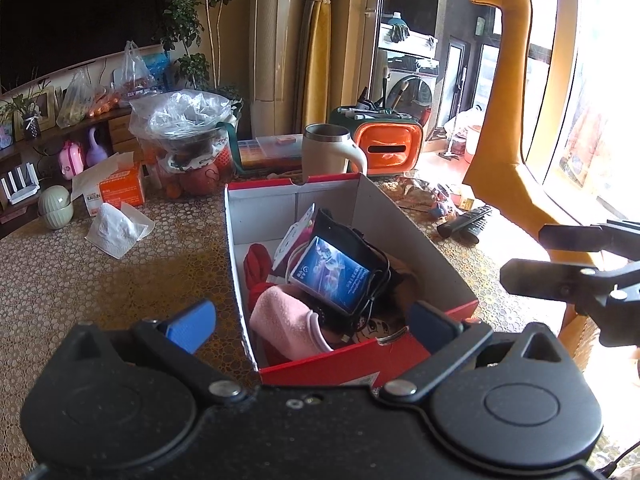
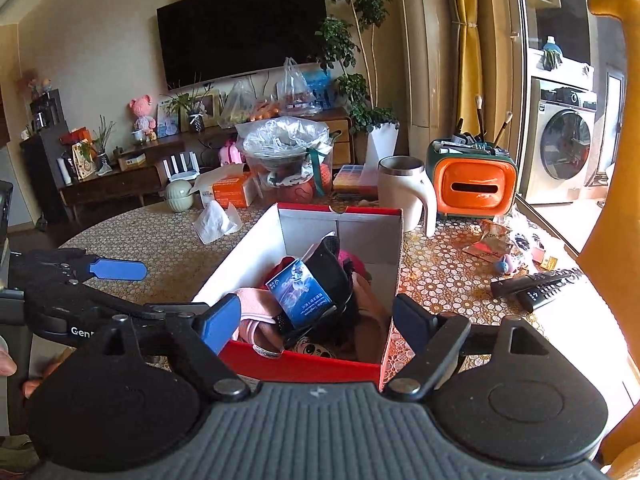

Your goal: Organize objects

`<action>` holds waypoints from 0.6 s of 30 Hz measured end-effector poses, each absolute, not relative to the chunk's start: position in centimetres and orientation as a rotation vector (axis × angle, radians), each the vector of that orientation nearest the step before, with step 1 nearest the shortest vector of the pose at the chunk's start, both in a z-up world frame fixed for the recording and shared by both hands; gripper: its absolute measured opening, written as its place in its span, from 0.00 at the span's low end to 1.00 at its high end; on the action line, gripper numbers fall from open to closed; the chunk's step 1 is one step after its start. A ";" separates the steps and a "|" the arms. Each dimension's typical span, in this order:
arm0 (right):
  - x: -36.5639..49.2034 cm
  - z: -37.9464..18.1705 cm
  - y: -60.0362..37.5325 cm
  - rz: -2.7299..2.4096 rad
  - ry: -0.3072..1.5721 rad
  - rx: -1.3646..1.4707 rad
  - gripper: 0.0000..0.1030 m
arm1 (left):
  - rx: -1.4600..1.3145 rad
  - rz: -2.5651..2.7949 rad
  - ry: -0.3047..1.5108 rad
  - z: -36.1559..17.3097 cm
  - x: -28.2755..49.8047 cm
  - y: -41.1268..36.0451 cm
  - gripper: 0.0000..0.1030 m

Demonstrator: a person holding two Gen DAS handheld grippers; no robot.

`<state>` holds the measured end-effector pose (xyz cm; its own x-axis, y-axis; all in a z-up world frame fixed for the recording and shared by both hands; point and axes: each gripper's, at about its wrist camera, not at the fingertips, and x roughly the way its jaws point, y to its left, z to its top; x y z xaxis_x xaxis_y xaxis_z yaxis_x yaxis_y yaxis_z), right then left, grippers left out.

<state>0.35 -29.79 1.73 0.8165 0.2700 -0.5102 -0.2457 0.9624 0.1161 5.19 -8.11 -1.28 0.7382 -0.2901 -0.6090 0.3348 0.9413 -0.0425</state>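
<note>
Left wrist view: the left gripper [image 1: 310, 326] stands wide open with nothing held, its blue pads straddling the near end of the red box [image 1: 320, 364], one pad outside the left wall, the other over the box's right near corner. The box sits on the patterned table [image 1: 120, 264] and holds a blue packet [image 1: 330, 274] leaning on a black pouch [image 1: 360, 256], with a pink cloth [image 1: 284, 320] at the near end. The right gripper [image 1: 532, 256] shows here from the side, off beyond the box's right wall, jaws apart and empty. The right wrist view looks along that gripper [image 2: 316, 320]: its pads are spread just past the box's near corners, touching nothing, and the packet lies ahead between them, inside the box. Only this view shows fingers [image 2: 8, 364] at the left edge, behind the left gripper's handle. A remote [image 2: 536, 280] and a mug [image 2: 404, 196] lie outside the box. Both grippers tilt downward toward the box.
</note>
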 end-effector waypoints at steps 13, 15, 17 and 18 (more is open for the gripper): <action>-1.6 0.9 -29.7 0.242 0.512 0.078 0.93 | 0.046 -0.352 0.662 -1.5 4.2 -8.0 1.00; -1.7 0.9 -29.7 0.235 0.512 0.076 0.93 | 0.041 -0.353 0.662 -1.5 4.2 -8.0 1.00; -1.8 0.8 -29.6 0.231 0.513 0.073 0.93 | 0.037 -0.355 0.661 -1.5 4.1 -7.9 1.00; -1.8 0.8 -29.6 0.230 0.513 0.072 0.93 | 0.036 -0.358 0.660 -1.5 4.1 -7.9 1.00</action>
